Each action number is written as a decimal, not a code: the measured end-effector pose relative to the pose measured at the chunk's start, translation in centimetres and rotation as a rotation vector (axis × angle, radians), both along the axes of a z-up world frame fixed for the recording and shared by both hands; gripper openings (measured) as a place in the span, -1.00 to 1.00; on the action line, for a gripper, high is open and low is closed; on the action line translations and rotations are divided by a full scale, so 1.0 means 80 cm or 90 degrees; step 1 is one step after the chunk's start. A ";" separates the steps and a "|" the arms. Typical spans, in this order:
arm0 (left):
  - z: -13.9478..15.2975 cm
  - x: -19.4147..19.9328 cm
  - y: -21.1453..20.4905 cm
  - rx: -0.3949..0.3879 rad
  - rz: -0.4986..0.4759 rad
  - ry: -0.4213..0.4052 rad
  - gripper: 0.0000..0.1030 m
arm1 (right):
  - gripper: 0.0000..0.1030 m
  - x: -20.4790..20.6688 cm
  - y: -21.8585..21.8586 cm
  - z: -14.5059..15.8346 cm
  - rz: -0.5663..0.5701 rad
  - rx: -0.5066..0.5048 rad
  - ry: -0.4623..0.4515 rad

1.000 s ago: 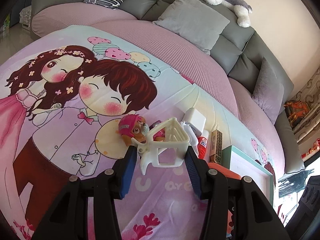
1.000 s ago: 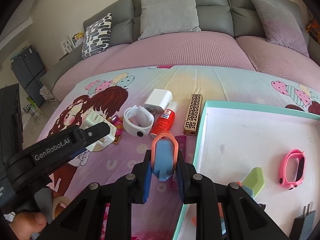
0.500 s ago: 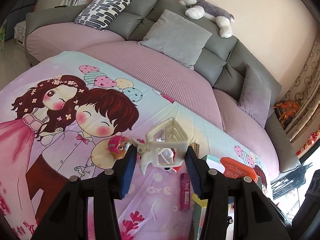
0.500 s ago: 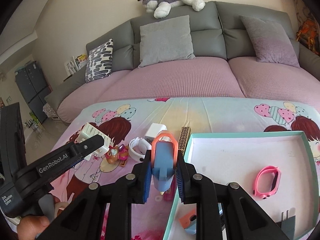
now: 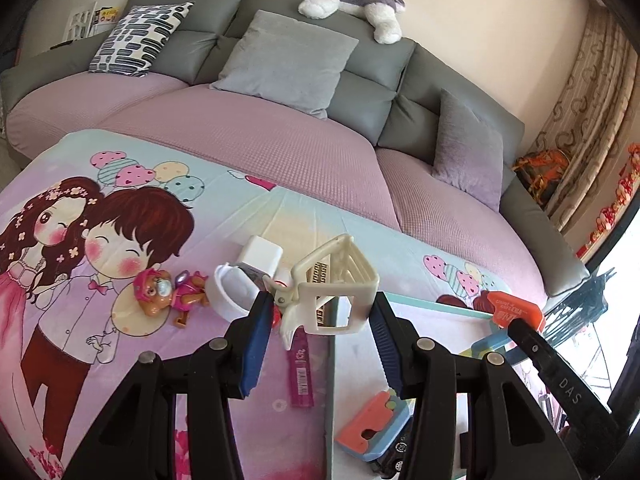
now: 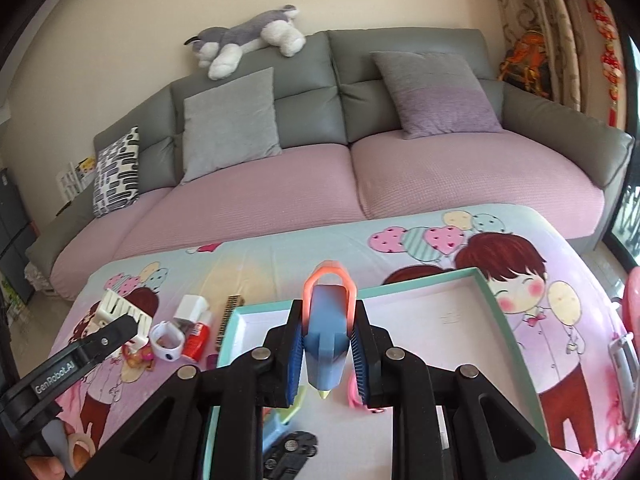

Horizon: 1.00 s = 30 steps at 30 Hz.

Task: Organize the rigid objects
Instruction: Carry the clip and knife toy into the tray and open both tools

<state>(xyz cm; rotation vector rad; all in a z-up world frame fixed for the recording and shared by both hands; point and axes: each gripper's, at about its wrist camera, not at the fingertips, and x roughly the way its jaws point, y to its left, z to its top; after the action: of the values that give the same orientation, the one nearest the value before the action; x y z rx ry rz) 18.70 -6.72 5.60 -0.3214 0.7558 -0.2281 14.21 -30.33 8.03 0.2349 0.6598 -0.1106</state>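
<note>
Two items are held aloft: a cream clip clamped in the left gripper, a blue-and-coral tool pinched by the right gripper above the teal-rimmed tray, where a pink band lies

Your two wrist cameras look down along each hand-held gripper, close above the table, sharing the teal tray and sofa.

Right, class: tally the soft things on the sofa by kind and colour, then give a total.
Black-and-white patterned cushion: 1
Plain grey cushion: 1
Grey-and-purple cushion: 1
Grey-and-white plush dog: 1
Total: 4
</note>
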 end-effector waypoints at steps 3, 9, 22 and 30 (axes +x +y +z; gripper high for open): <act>-0.004 0.004 -0.027 0.016 -0.030 0.008 -0.01 | -0.55 -0.005 -0.026 -0.004 -0.039 -0.003 0.006; -0.019 0.013 -0.076 0.053 -0.081 0.034 -0.01 | -0.55 -0.010 -0.058 -0.012 -0.076 0.014 0.009; -0.058 0.035 -0.138 0.133 -0.112 0.088 -0.01 | -0.55 0.006 -0.073 -0.058 -0.096 0.019 0.114; -0.071 0.039 -0.147 0.162 -0.105 0.111 0.00 | -0.52 0.009 -0.072 -0.067 -0.096 0.001 0.154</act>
<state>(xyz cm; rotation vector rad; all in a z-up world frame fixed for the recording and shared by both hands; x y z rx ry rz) 21.82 -18.49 -0.06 -0.0375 0.9744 -0.2578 14.93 -36.10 2.63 0.2749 0.8818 -0.2862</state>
